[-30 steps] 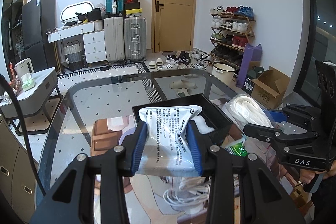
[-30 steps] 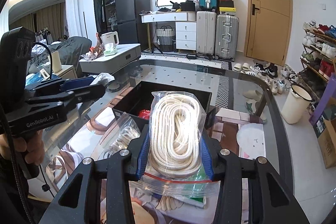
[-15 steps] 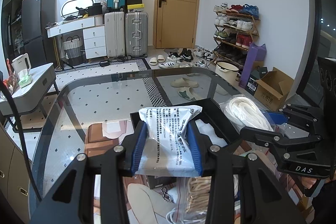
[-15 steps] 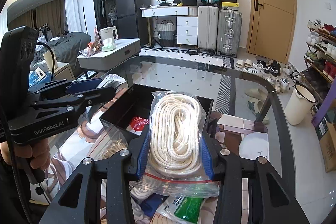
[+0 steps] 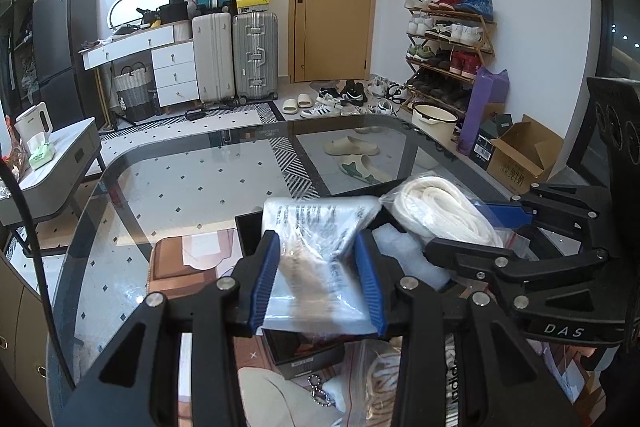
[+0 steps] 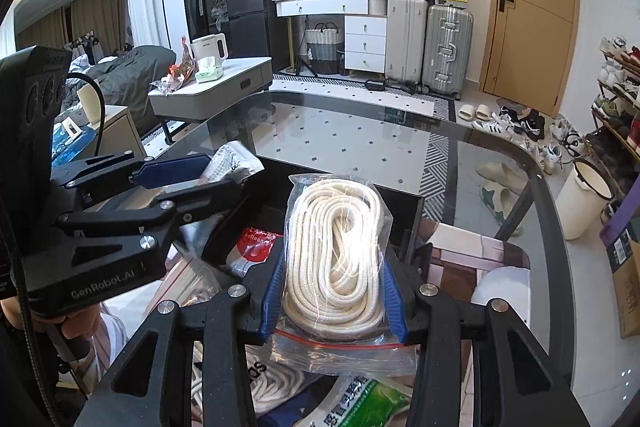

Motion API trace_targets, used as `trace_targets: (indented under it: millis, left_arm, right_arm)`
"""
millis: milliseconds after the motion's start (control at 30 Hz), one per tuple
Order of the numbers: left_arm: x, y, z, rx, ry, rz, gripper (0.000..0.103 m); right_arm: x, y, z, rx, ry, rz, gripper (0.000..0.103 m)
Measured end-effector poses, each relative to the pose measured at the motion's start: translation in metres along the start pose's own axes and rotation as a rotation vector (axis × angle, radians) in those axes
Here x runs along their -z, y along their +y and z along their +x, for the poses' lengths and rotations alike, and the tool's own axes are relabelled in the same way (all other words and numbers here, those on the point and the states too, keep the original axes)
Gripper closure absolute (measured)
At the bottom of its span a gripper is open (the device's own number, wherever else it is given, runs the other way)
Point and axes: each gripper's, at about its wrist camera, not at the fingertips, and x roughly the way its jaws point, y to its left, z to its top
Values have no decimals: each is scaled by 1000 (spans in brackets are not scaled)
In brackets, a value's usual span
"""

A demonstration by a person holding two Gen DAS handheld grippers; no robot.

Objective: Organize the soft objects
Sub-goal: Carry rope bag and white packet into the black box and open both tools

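My left gripper (image 5: 316, 279) is shut on a white printed plastic packet (image 5: 316, 247), held above a black open box (image 5: 250, 235) on the glass table. My right gripper (image 6: 334, 291) is shut on a clear zip bag of coiled white rope (image 6: 336, 247), also over the black box (image 6: 408, 219). In the left wrist view the right gripper (image 5: 480, 231) and its rope bag (image 5: 440, 211) hang just to the right. From the right wrist camera, the left gripper (image 6: 192, 183) and its packet (image 6: 234, 165) appear at left. A red balloon packet (image 6: 256, 243) lies in the box.
Below the grippers lie more bagged ropes (image 5: 380, 379), a green-printed packet (image 6: 360, 399) and a bead chain (image 5: 320, 391) on the glass table (image 5: 192, 179). A side table with kettle (image 6: 210, 49) stands left. Suitcases (image 5: 236, 55), door and shoe rack (image 5: 448, 39) stand beyond.
Both grippers have moved forward and slightly down over the black box, each keeping its bag. The box now sits directly under the bags, and more loose packets show below.
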Motion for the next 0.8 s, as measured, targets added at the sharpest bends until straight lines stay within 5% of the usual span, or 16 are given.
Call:
trace_targets:
  millis: [567,800]
  left_arm:
    - [0,5,13,13,18,-10,65]
    - [4,7,6,19,16,-20,64]
  right_arm:
    - [-8,-4,33,5,23,-9,60]
    - [-6,-2,13,48,-44,-36,41]
